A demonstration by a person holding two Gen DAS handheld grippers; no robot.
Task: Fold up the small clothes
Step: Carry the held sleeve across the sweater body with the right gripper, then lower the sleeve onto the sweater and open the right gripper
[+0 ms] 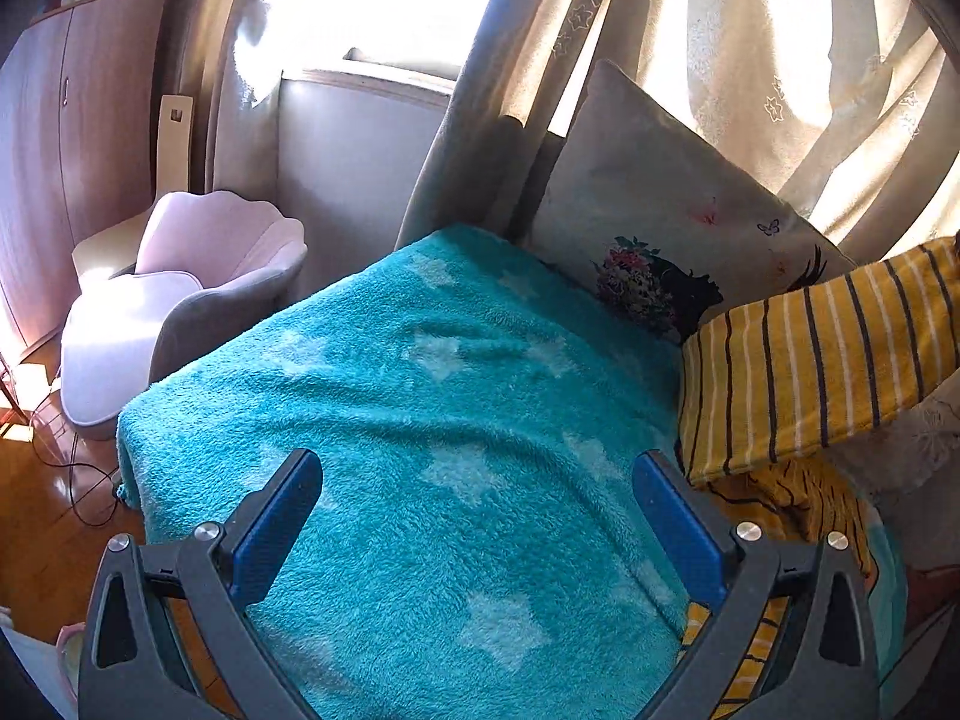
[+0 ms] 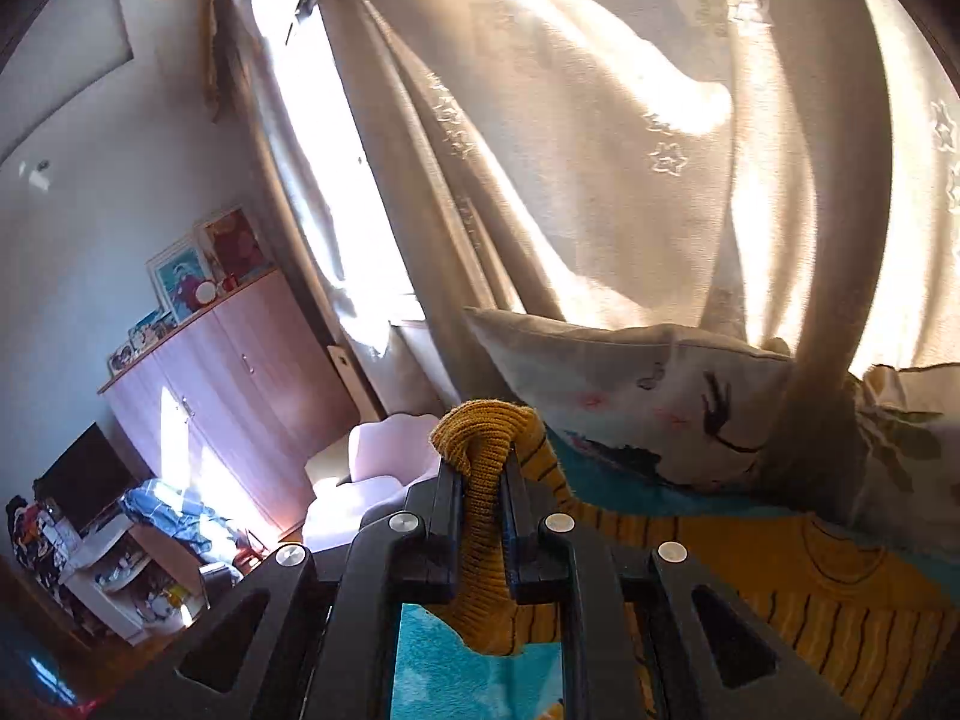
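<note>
Your right gripper (image 2: 483,474) has its fingers clamped on the mustard ribbed edge of the yellow striped garment (image 2: 780,588), lifting it off the teal star blanket (image 1: 432,396) on the bed. Your left gripper (image 1: 477,516) hangs over that blanket with fingers spread wide, gripping nothing; the garment's sleeve (image 1: 822,360) stretches across just right of it, before the printed pillow (image 1: 660,228).

No words, brand names or numbers readable anywhere. Only drawn figures on the pillow (image 1: 672,228), stitched stars on the curtain (image 2: 600,120) and pale stars on the blanket (image 1: 420,390). Perhaps print on the boxes (image 2: 180,282) atop the wardrobe (image 2: 240,360), but too small and blurred to read.
</note>
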